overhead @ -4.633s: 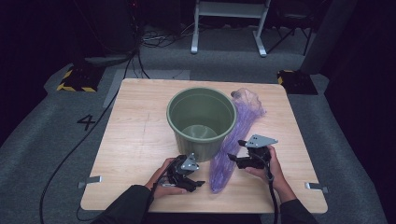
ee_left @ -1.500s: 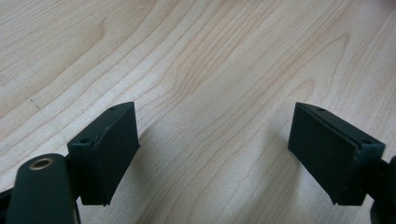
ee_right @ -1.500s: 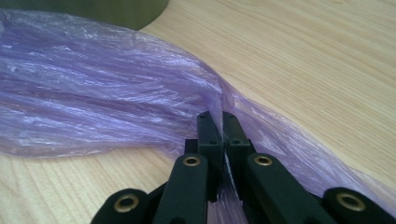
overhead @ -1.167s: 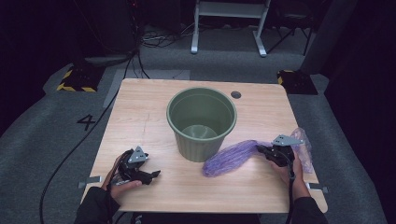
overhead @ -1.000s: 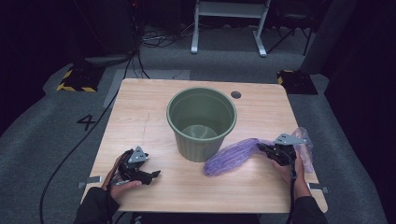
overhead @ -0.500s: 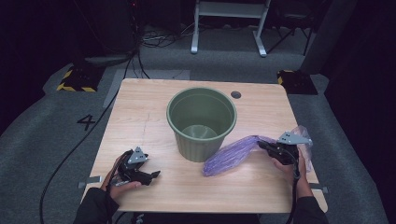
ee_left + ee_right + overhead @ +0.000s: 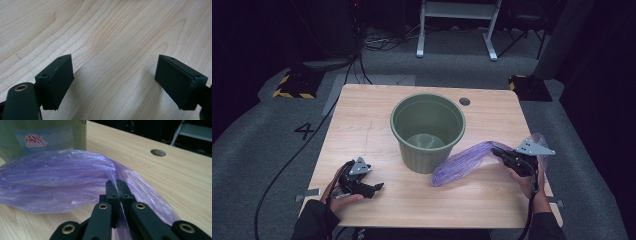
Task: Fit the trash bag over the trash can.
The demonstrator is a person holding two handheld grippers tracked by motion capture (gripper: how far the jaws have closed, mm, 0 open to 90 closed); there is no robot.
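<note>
Purple plastic film, a thin bag (image 7: 464, 161), lies stretched across the near right part of the wooden table (image 7: 362, 120), its free end resting on the wood just beside the base of the green bin (image 7: 428, 130) and its other end gathered in the right gripper (image 7: 501, 154). In the right gripper view the jaws are fully closed on a pinch of the bag (image 7: 62, 182), with film bunched on both sides of the pads (the grip appears to take several layers at once). The left gripper (image 7: 374, 188) rests low at the near left of the table, well apart from the bag; in the left gripper view its jaws stand wide with only bare wood between them. The step in hand is judged to be opening the bag so that it can line the bin. To do it well, keep the right pinch firm and lift the gathered end clear of the table, bring the left gripper across to the same end, take a single layer only, and draw the two grips apart before carrying the mouth over the rim.
</note>
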